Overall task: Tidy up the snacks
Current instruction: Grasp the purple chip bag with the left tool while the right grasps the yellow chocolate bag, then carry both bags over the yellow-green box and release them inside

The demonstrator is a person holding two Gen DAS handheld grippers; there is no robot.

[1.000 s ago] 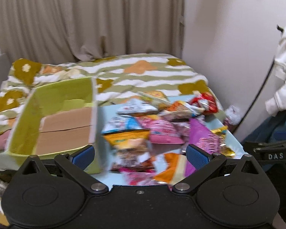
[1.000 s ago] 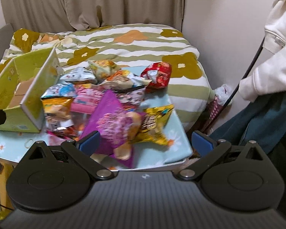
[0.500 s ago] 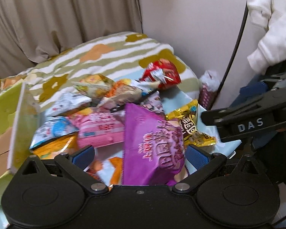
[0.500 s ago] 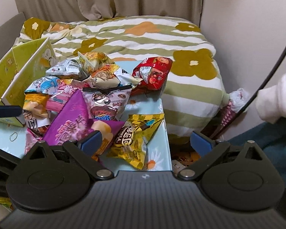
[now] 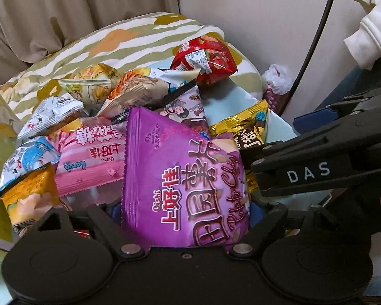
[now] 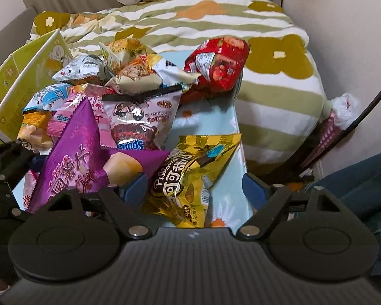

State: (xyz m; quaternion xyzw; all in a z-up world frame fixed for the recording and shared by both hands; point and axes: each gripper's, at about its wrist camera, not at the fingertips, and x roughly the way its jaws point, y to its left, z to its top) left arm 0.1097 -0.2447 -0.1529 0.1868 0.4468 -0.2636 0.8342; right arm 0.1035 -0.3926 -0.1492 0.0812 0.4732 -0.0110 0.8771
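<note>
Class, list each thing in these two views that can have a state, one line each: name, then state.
Left gripper: jaws closing around the purple chip bag.
Right gripper: jaws closing around the yellow snack bag.
Purple chip bag: sealed, tilted.
Yellow snack bag: sealed, lying flat.
Green box: open.

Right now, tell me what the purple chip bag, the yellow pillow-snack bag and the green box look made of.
Purple chip bag: thin plastic film, semi-gloss; soft glare, crimped zigzag edge.
Yellow pillow-snack bag: metallised foil-like film; bright mirror creases.
Green box: probably printed cardboard, matte; stiff flat flaps with pale cut edges.
</note>
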